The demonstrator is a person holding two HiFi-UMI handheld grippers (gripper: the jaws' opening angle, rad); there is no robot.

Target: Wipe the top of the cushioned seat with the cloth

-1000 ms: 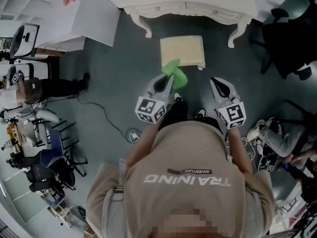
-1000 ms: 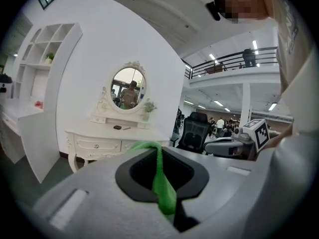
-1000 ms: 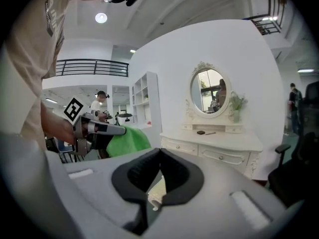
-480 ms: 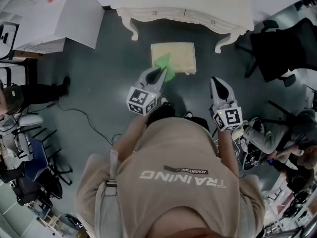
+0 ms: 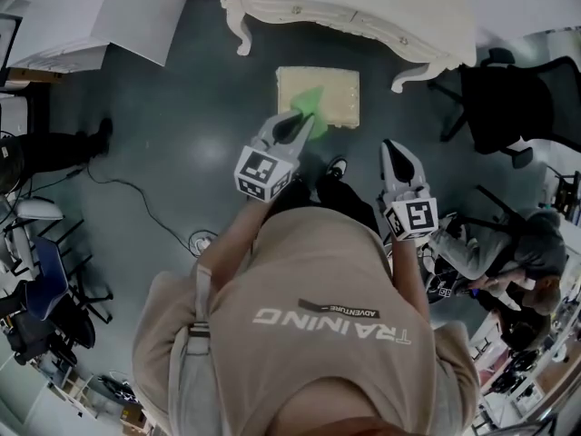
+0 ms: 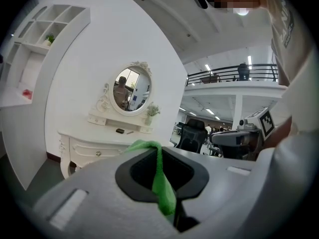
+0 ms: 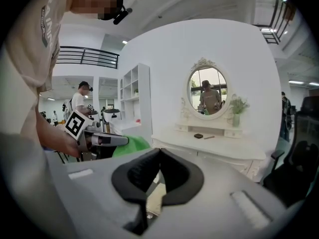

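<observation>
Nearest in, the right gripper (image 5: 397, 149) hangs at 4 o'clock of the seat (image 5: 338, 87), jaws pressed together on nothing. It stands well apart from the seat, over bare floor (image 5: 191, 125).

The left gripper (image 5: 295, 125) is further forward, jaws pinching the green cloth (image 5: 310, 109). In the left gripper view the cloth (image 6: 163, 185) runs up through the left gripper (image 6: 160, 156) and flops over toward 10 o'clock.

From the head view the cloth lies over the seat's 7 o'clock corner, its long axis pointing from the jaws toward 1 o'clock. I cannot tell whether it touches the cushion.

The seat's longer side runs 9 to 3. There is open floor at its 9 o'clock edge and a gap at 3 o'clock before the office chair (image 5: 495, 98). Its far edge sits just beside the dresser (image 5: 345, 12), between the legs.
</observation>
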